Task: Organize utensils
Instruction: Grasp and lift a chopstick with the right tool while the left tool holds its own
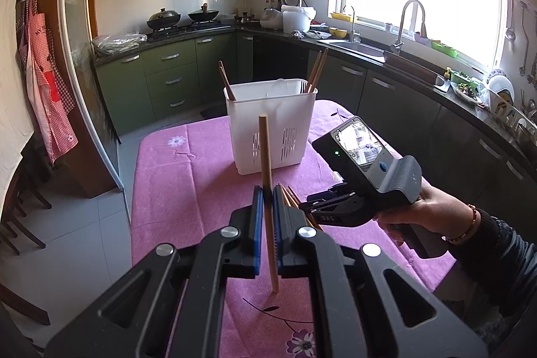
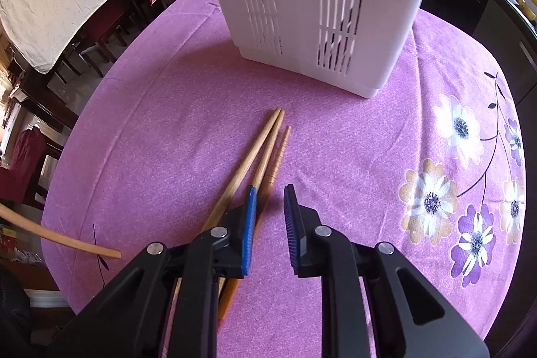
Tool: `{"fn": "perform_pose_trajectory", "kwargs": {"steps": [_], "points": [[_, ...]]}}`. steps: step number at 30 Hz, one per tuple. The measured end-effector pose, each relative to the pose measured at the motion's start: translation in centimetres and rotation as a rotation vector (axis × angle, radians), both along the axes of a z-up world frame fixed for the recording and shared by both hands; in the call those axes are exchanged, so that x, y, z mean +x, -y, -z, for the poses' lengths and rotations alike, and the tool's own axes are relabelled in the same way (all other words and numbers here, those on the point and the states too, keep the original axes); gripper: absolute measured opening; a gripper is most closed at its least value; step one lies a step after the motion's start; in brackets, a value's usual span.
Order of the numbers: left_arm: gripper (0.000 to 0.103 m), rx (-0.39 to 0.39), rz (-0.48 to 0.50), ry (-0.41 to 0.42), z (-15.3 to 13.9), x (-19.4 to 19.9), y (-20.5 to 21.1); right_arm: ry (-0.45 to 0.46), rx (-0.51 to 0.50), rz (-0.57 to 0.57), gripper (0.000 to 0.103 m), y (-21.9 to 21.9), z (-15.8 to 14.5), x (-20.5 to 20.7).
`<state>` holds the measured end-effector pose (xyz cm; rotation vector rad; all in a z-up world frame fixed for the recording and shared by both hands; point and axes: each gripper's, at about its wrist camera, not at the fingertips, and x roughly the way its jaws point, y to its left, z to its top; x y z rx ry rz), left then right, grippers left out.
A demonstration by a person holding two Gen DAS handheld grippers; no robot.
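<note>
My left gripper (image 1: 267,194) is shut on one wooden chopstick (image 1: 265,153), held nearly upright above the pink tablecloth (image 1: 188,176). Behind it stands the white slotted utensil holder (image 1: 272,123), with chopsticks (image 1: 317,69) leaning in its right and left ends. My right gripper (image 2: 270,202) points down at the cloth, its jaws a narrow gap apart with nothing pressed between them. Three loose chopsticks (image 2: 265,143) lie just under and left of its left pad (image 2: 249,223). The holder (image 2: 319,5) stands close beyond. The held chopstick's lower end (image 2: 67,240) shows at the left.
A person's hand (image 1: 426,210) holds the right gripper (image 1: 303,205) at the table's right. The table's left edge (image 1: 134,190) drops to a tiled floor. Dark chairs (image 1: 20,210) stand at the far left. Green kitchen cabinets (image 1: 167,79) and a sink counter (image 1: 362,51) lie beyond.
</note>
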<state>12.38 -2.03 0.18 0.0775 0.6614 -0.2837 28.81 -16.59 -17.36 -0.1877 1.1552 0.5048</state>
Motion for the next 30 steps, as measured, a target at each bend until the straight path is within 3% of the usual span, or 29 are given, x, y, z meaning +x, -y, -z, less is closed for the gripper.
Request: {"fn": "perform_pose_trajectory", "kwargs": {"steps": [30], "points": [[0.006,0.005,0.012,0.000,0.3,0.1,-0.3,-0.010,-0.044,0.012,0.018,-1.2,0.4,0.2]]}}
